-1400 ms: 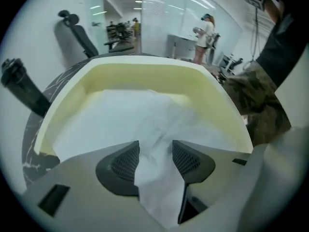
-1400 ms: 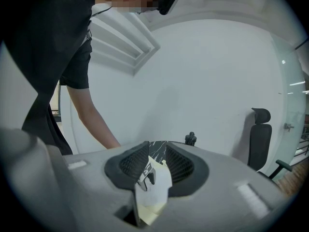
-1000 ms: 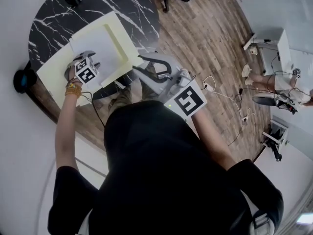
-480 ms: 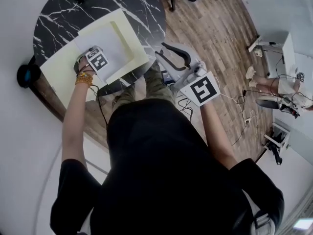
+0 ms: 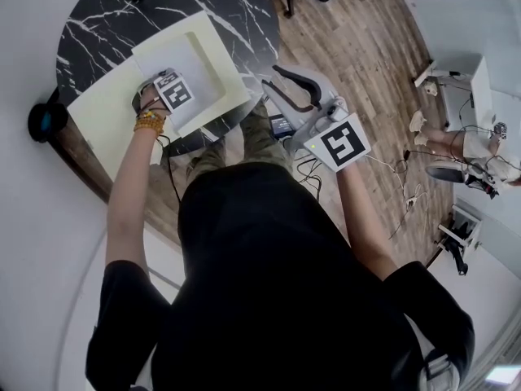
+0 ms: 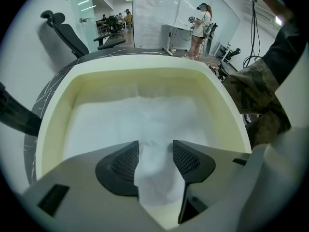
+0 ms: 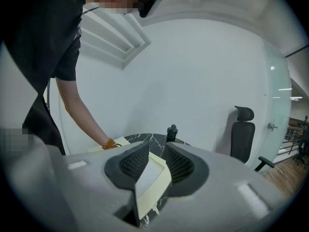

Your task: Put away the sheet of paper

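Your left tool (image 6: 155,151) pinches the near edge of the sheet of paper (image 6: 140,120), which lies inside the cream tray (image 6: 145,64) on the tabletop (image 5: 106,23), while your right tool (image 7: 157,151) hangs beside the tabletop, jaws spread and empty.

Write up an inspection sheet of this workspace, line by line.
Surface: round black marble table.
Job's things: sheet of paper lies in the pale yellow tray, near edge pinched up.
Clutter: flat yellow panel beside the tray; small black object at the table's far edge.
Grippers: left gripper shut on the sheet of paper; right gripper open, empty, held off the table.
Cables: loose cables on the floor.
Surroundings: wooden floor, office chair, a person standing beyond.
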A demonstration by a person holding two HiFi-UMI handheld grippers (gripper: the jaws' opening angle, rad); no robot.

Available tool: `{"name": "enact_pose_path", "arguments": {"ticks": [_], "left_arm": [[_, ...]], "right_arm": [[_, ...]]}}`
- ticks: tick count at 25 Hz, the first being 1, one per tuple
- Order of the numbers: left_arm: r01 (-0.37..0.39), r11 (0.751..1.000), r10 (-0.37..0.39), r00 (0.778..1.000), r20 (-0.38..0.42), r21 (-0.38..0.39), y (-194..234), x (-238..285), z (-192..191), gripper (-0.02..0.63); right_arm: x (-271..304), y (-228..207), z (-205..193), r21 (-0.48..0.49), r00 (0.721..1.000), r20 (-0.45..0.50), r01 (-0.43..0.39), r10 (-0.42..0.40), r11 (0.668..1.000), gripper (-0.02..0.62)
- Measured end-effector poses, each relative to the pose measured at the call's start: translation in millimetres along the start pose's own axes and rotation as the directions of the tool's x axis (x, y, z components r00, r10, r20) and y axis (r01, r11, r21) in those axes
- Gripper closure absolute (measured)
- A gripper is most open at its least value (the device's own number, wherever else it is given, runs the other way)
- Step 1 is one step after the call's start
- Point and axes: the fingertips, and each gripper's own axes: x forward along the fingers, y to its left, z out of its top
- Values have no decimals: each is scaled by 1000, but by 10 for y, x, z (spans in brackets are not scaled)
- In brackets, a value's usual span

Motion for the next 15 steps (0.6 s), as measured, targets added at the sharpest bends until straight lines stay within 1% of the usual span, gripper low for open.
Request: {"name": "enact_pose_path", "arguments": {"ticks": [1, 4, 7, 8, 11, 15], "left_arm": [[-3, 1000, 3, 1000, 3, 4, 9, -5, 39, 373], [42, 999, -42, 999, 9, -2, -75, 132, 92, 373], [4, 1000, -4, 1000, 22, 8, -3, 71, 187, 372], [7, 1000, -7, 1000, 23, 6, -9, 91, 197, 371], [48, 999, -48, 999, 26, -9, -93, 217, 188, 371], [22, 1000, -21, 996, 86, -8, -104, 204, 332, 374]], "right_arm": [[-1, -2, 3, 1, 1000, 0, 1, -1, 1000, 486], [-5, -8, 10, -3, 1000, -7, 4, -4, 1000, 486], [-4, -14, 19, -6, 1000, -8, 8, -8, 1000, 485], [-6, -17, 19, -7, 1000, -8, 9, -9, 1000, 486], [-19, -21, 15, -6, 1000, -7, 14, -14, 1000, 486], [-34, -26, 16, -10, 1000, -8, 16, -16, 1000, 485]]}}
